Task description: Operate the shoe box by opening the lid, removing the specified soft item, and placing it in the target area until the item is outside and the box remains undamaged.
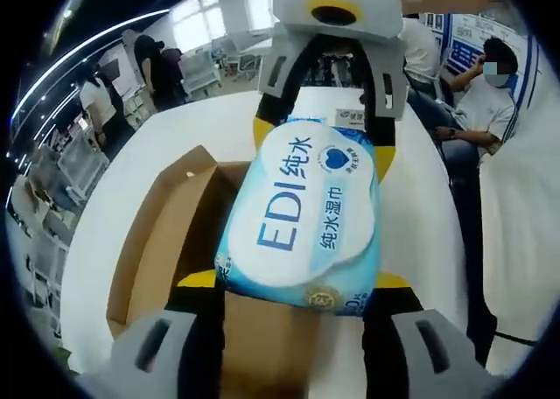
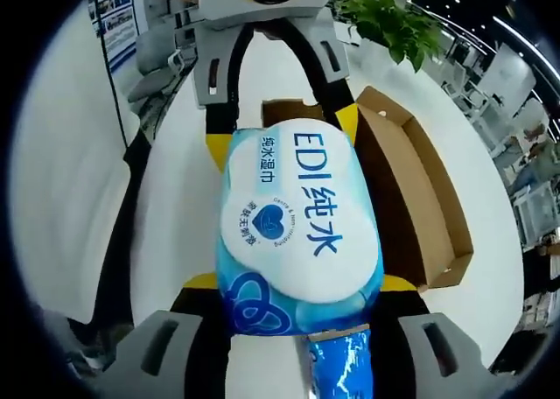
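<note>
A soft blue-and-white wet wipes pack (image 1: 302,220) marked "EDI" hangs above the open brown cardboard shoe box (image 1: 162,237). My left gripper (image 1: 296,281) is shut on the pack's near end, a yellow-tipped jaw on either side. My right gripper (image 1: 324,145) comes in from the far side and is shut on the pack's other end. In the right gripper view the same pack (image 2: 297,228) sits between my right gripper (image 2: 299,283) and the left gripper (image 2: 283,136) opposite. The box (image 2: 424,198) lies below and to the right, its flap folded outward.
The box rests on a round white table (image 1: 420,215), also seen as the white table (image 2: 171,206). A small card (image 1: 352,115) lies on its far part. A seated person (image 1: 486,101) and standing people (image 1: 157,66) are beyond it. A potted plant (image 2: 389,23) stands behind.
</note>
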